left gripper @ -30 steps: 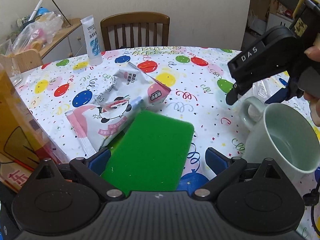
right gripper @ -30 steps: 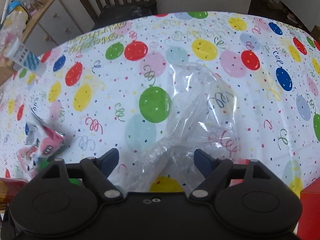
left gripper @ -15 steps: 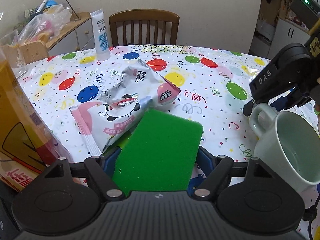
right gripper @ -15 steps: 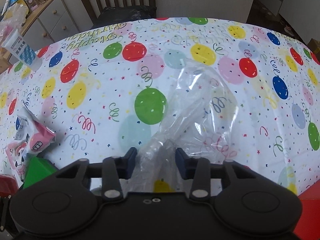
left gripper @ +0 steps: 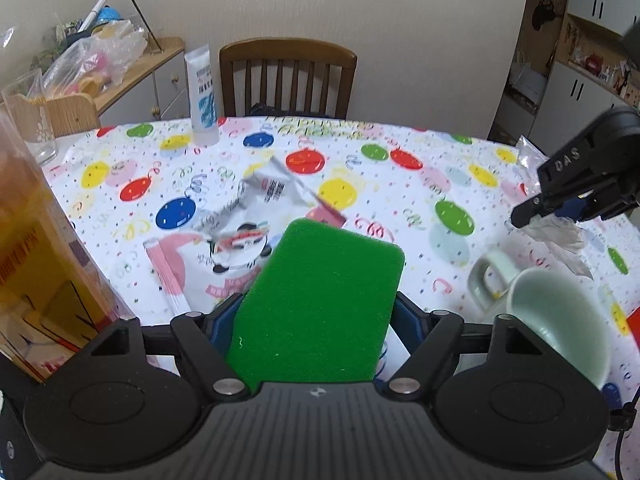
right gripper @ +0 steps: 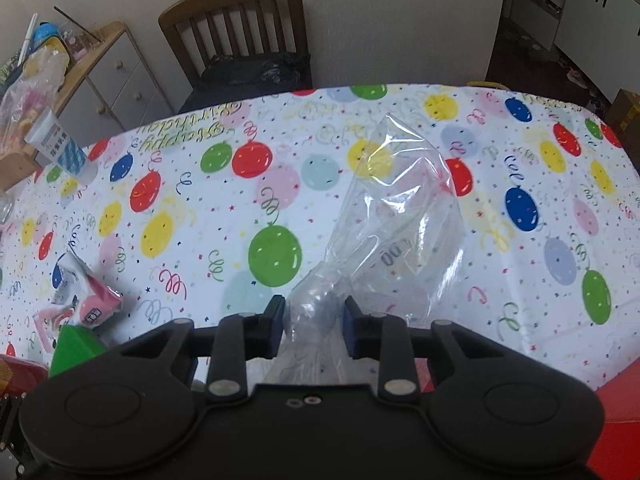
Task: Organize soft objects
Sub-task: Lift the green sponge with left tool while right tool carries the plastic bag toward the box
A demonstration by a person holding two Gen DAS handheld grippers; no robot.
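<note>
A green sponge (left gripper: 332,264) sticks up between the fingers of my left gripper (left gripper: 316,316), which is shut on its sides and holds it tilted above the balloon-print tablecloth (left gripper: 400,200). A clear plastic bag (right gripper: 400,216) hangs bunched at its neck in my right gripper (right gripper: 314,314), whose jaws are closing with the pads pressing on it. In the left wrist view the right gripper (left gripper: 560,204) hovers at the right edge with the crumpled bag (left gripper: 560,236) under it. A pink and white snack packet (left gripper: 236,240) lies behind the sponge.
A pale green mug (left gripper: 556,312) stands right of the left gripper. An orange box (left gripper: 40,264) and a glass (left gripper: 28,124) are at the left. A white tube (left gripper: 202,102) stands at the far edge before a wooden chair (left gripper: 288,76). A red box (right gripper: 616,420) sits bottom right.
The left jaws closed onto the green sponge and raised its front end. The right jaws narrowed around the bag's neck and lifted it off the cloth.
</note>
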